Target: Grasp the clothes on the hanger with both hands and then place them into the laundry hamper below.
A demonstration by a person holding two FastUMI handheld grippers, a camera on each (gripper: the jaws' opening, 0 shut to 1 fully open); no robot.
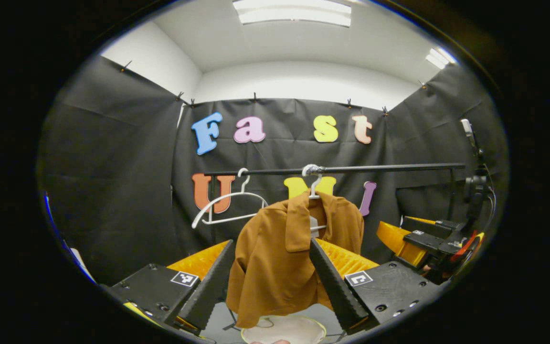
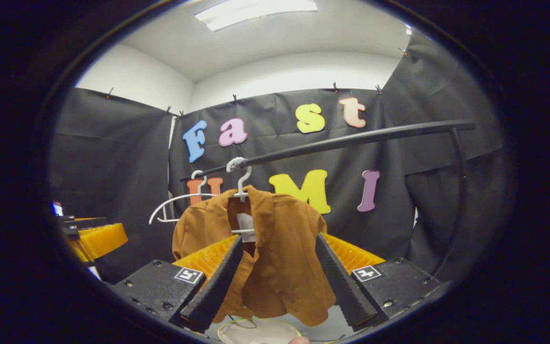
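A brown jacket [image 1: 275,258] hangs on a white hanger [image 1: 313,184] from the black rail [image 1: 375,168]. My left gripper [image 1: 271,243] is open, and the jacket's left half shows between its spread fingers, just ahead of the tips. In the right gripper view the jacket [image 2: 280,267] hangs in front of my open right gripper [image 2: 280,238], whose fingers frame the right half. The right gripper [image 1: 428,239] also shows at the right edge of the left gripper view. Below the jacket lies the pale round laundry hamper [image 1: 284,330], also seen as the hamper [image 2: 260,332] in the right gripper view.
An empty white hanger [image 1: 227,205] hangs on the rail left of the jacket; the empty hanger [image 2: 179,203] shows again in the right gripper view. The rail's upright post [image 2: 461,191] stands at the right. A camera on a stand [image 1: 475,181] is at the far right.
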